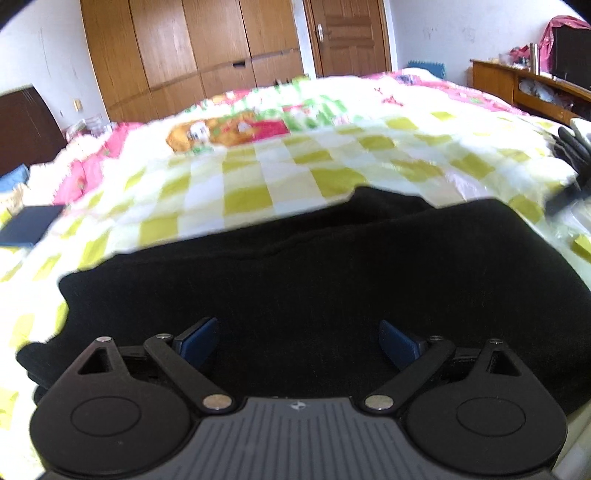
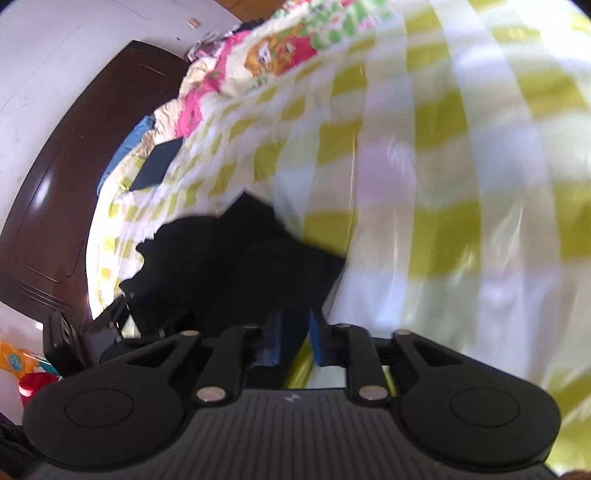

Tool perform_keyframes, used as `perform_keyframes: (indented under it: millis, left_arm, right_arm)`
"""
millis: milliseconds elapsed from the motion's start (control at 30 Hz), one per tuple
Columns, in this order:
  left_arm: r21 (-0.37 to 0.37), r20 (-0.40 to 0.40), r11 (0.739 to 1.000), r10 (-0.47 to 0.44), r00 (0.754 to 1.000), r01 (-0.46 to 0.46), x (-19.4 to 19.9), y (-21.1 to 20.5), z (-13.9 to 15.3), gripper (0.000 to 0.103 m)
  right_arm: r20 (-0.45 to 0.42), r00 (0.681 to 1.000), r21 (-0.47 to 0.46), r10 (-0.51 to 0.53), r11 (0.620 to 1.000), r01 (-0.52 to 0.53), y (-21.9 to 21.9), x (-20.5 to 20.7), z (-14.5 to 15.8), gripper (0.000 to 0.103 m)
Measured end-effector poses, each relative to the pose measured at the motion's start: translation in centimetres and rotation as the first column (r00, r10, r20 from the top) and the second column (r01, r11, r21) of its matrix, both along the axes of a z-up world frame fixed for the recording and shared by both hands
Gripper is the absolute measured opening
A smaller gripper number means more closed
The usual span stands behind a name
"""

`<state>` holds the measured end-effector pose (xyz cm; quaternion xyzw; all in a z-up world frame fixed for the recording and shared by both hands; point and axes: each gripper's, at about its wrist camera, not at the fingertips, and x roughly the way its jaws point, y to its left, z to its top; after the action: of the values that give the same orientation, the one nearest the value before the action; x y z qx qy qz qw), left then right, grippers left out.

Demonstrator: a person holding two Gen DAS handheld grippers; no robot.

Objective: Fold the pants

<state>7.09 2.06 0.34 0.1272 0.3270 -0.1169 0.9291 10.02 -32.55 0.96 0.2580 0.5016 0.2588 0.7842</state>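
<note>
The black pants (image 1: 295,266) lie folded in a broad flat band across the green-and-white checked bedspread (image 1: 258,173). My left gripper (image 1: 297,341) hovers just over their near edge, its blue pads (image 1: 195,339) spread wide with nothing between them. In the right wrist view the pants (image 2: 240,258) show as a dark heap ahead and to the left. My right gripper (image 2: 295,339) is at their right edge, jaws a narrow gap apart. Black cloth and yellow bedding show through the gap, and the pads do not press on anything. This view is motion-blurred. The left gripper's body (image 2: 81,332) shows at lower left.
A flat dark blue case (image 1: 31,225) lies on the bed to the left. The dark brown headboard (image 2: 48,203) stands beyond it. A wooden wardrobe (image 1: 184,55) and door (image 1: 347,33) line the far wall. A cluttered wooden desk (image 1: 524,85) stands right of the bed.
</note>
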Motion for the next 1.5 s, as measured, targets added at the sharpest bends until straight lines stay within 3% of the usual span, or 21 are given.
perform_keyframes:
  millis: [67,133,167,300,367,433,533,633,833,900,1067,1167,1300,1400,1500]
  left_arm:
    - [-0.011,0.046,1.000,0.003,0.999,-0.003,-0.2,0.5,0.4,0.103]
    - [0.006,0.088,1.000,0.018,0.996,-0.019,-0.3,1.2,0.7,0.103]
    - [0.011,0.106,0.999,0.029,0.994,-0.031,-0.3,1.7,0.8,0.103]
    - [-0.028,0.124,0.997,0.080,0.989,-0.077,0.4,3.8,1.2,0.103]
    - [0.002,0.101,0.994,0.104,0.989,-0.105,1.4,4.6,0.1,0.103]
    - [0.009,0.052,0.991,0.131,0.990,-0.132,2.0,5.4,-1.1,0.103]
    - [-0.060,0.017,0.985,0.162,0.987,-0.160,1.4,6.2,-1.4,0.103]
    - [-0.047,0.024,0.993,0.108,0.994,-0.106,-0.1,4.9,-1.4,0.103]
    - [-0.058,0.049,0.998,0.012,0.999,-0.009,-0.8,2.2,-0.5,0.103]
    - [-0.030,0.050,1.000,0.009,0.999,-0.007,-0.1,1.9,-0.9,0.103]
    - [-0.010,0.031,1.000,0.003,1.000,-0.002,0.5,1.6,-0.9,0.103]
    - [-0.006,0.056,0.999,0.037,0.998,-0.037,0.2,1.7,0.3,0.103]
    - [0.006,0.093,1.000,0.010,0.996,-0.011,0.9,0.7,0.5,0.103]
    - [0.020,0.042,1.000,0.009,0.999,-0.010,2.4,0.4,-1.0,0.103]
    - [-0.035,0.027,0.999,0.030,0.999,-0.029,2.6,1.3,-1.7,0.103]
  right_arm:
    - [-0.005,1.000,0.042,-0.011,0.999,0.011,1.4,-0.4,-1.1,0.031]
    - [-0.008,1.000,0.073,-0.021,0.997,0.021,2.6,-0.2,-2.3,0.056]
    - [-0.020,1.000,0.087,-0.020,0.996,0.022,3.3,0.0,-2.9,0.057]
    - [-0.056,0.996,0.134,-0.069,0.988,0.076,4.9,0.7,-3.8,0.056]
    - [-0.072,0.992,0.105,-0.105,0.988,0.112,5.4,1.2,-3.6,0.034]
    - [-0.072,0.991,0.097,-0.110,0.988,0.117,5.5,1.4,-2.9,0.019]
    - [-0.038,0.995,0.086,-0.097,0.991,0.100,5.1,1.8,-1.7,0.015]
    - [-0.020,0.995,0.013,-0.100,0.995,0.101,3.9,1.7,-0.9,0.014]
    - [-0.036,0.977,-0.050,-0.211,0.977,0.209,-0.5,0.2,-0.4,0.015]
    - [-0.049,0.964,-0.025,-0.261,0.965,0.260,-1.4,-0.3,-1.1,0.017]
    - [-0.040,0.970,-0.016,-0.242,0.970,0.241,-1.2,-0.3,-2.2,0.027]
    - [-0.047,0.968,0.009,-0.248,0.969,0.249,-1.3,0.0,-2.9,0.030]
    - [-0.062,0.969,0.042,-0.241,0.969,0.244,-2.1,0.2,-3.4,0.036]
    - [-0.039,0.972,0.009,-0.234,0.972,0.234,-3.1,-0.7,-2.5,0.035]
    - [-0.018,0.976,-0.011,-0.218,0.976,0.218,-3.3,-1.1,-1.7,0.031]
